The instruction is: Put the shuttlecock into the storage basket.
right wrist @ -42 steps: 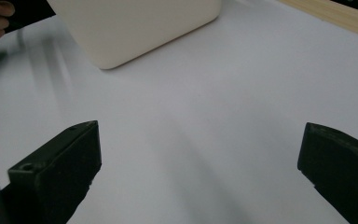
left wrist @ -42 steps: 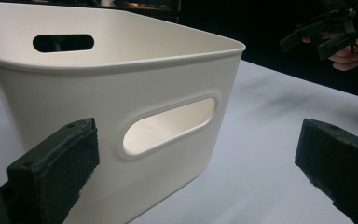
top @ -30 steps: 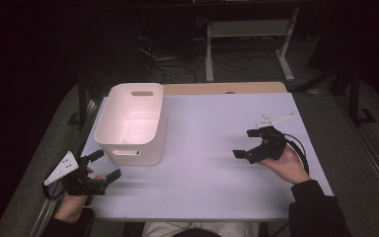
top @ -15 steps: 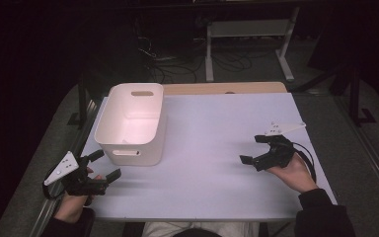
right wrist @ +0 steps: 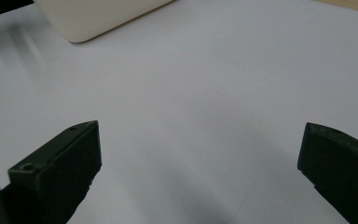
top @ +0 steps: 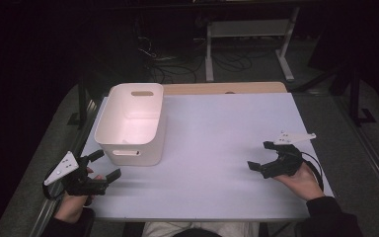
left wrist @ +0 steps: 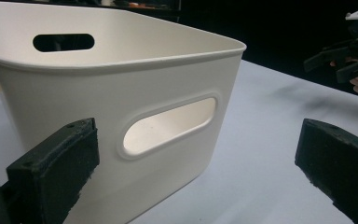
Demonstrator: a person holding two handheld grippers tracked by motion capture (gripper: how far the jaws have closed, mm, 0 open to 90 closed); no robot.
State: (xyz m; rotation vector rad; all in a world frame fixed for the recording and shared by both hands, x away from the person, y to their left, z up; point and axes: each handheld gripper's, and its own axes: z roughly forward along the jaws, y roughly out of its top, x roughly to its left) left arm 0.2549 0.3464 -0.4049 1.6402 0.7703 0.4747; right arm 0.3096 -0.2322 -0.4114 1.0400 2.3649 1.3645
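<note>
Cream bin sat upright and empty at the bench's left half, long axis running away from the person, near short wall with its handle slot turned toward the left gripper. Lay just ahead of and slightly right of that gripper, close but not touching; jaws spread wide, grasping nothing. Stood well apart from the right gripper, likewise released, hovering low over bare bench. Left clearly nearer; handle-slot wall probably the likeliest grip.
</note>
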